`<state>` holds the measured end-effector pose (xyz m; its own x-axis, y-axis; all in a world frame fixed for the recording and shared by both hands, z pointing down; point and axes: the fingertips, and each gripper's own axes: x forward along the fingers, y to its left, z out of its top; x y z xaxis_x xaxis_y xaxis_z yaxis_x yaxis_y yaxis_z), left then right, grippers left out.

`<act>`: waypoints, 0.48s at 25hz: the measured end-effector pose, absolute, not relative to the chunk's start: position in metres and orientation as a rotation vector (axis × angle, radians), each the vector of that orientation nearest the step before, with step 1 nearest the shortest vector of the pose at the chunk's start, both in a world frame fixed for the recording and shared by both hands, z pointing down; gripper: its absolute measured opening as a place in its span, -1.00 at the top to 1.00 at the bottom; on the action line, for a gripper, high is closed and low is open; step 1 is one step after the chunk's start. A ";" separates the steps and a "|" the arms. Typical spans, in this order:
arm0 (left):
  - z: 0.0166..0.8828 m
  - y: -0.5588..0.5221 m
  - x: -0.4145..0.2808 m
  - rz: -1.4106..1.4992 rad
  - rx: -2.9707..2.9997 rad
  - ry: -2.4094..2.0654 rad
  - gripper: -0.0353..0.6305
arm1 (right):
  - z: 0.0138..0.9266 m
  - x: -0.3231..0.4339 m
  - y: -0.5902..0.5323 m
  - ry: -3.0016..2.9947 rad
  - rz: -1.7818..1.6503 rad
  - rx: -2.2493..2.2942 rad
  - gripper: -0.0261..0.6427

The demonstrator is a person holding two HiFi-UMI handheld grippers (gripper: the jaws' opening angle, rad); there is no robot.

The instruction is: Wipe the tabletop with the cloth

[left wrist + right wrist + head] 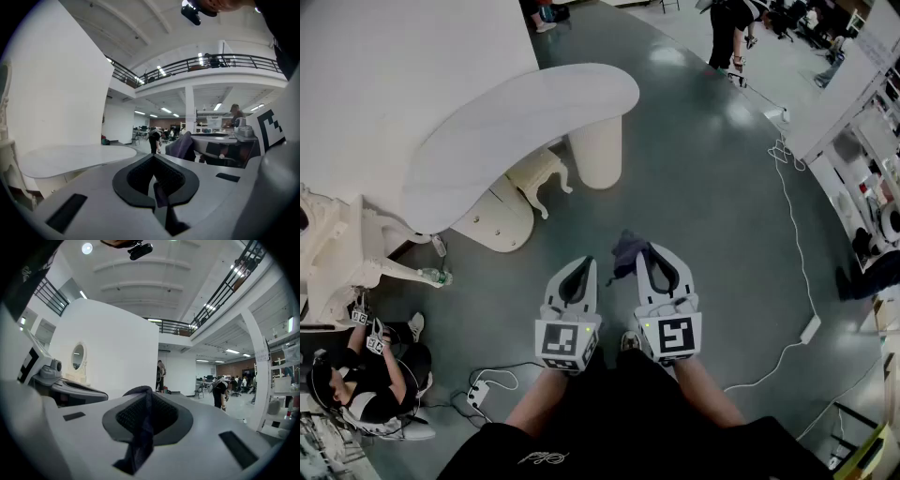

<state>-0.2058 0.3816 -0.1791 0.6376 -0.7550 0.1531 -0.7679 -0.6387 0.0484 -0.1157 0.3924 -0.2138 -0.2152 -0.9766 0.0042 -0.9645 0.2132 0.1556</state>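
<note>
The dark grey-purple cloth (625, 253) hangs from my right gripper (645, 249), which is shut on it; in the right gripper view the cloth (140, 437) runs down between the closed jaws of the right gripper (147, 393). My left gripper (587, 263) is held beside it, jaws closed with nothing held. The left gripper view shows the left gripper (153, 157) and the cloth (183, 145) off to its right. The white curved tabletop (516, 122) lies ahead and to the left of both grippers, well apart from them, and is also in the left gripper view (70, 157).
The table's pedestal (595, 150) stands on a grey floor. Ornate white furniture (328, 244) and a bottle (436, 277) are at left. A person (356, 384) sits on the floor at lower left. A white cable (792, 216) and power strip (811, 328) lie at right.
</note>
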 end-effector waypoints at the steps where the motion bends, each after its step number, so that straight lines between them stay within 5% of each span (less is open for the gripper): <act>1: -0.179 0.382 -0.202 0.181 2.737 -1.285 0.88 | -0.214 -0.113 0.392 -2.375 -0.189 1.895 0.82; 12: -0.160 0.373 -0.190 0.226 2.662 -1.352 0.88 | -0.191 -0.100 0.376 -2.443 -0.131 1.828 0.82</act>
<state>-0.1902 0.3729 -0.1595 0.5828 -0.7876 0.2000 -0.8098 -0.5833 0.0627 -0.1001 0.3755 -0.1915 -0.2811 -0.9595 0.0185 -0.9520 0.2812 0.1206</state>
